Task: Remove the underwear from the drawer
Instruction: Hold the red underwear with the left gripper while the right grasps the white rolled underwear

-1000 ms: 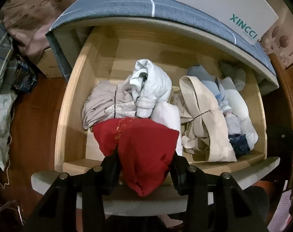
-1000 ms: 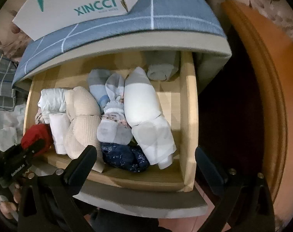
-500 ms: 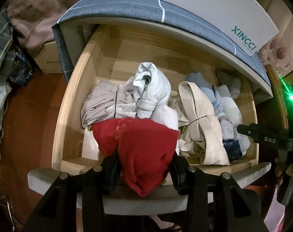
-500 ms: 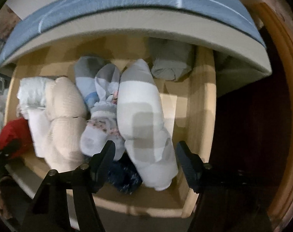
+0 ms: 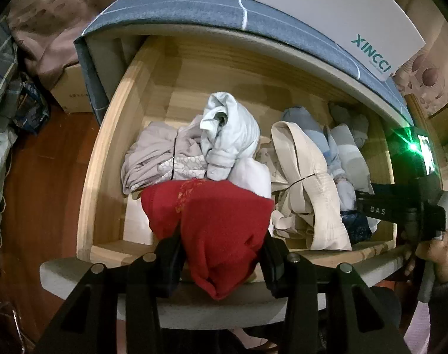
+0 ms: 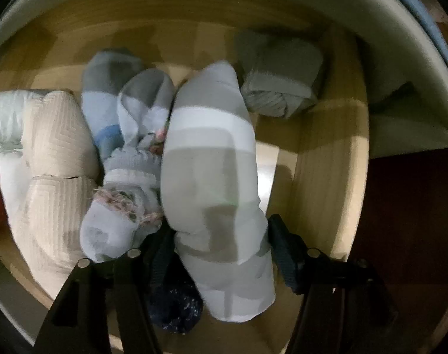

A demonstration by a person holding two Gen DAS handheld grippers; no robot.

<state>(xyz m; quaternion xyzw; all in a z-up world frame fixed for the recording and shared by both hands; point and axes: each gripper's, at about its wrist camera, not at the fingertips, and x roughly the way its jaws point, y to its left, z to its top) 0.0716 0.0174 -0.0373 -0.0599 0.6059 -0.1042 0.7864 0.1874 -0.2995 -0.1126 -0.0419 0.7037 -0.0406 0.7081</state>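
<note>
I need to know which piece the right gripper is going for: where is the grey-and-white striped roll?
In the right wrist view the grey-and-white striped roll lies at the drawer's right end, between the right gripper's fingers, beside the small blue bundle.

We get dim, warm indoor light, a sharp left wrist view with black fisheye corners and curved edges, a green lamp (image 5: pixel 413 147) flaring at the right, our right wrist view soft with blur, shadows banding the striped bundle (image 6: pixel 212 183).

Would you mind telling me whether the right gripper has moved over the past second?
Yes. The right gripper has dropped into the drawer, its open fingers now straddling the grey-and-white striped roll.
</note>
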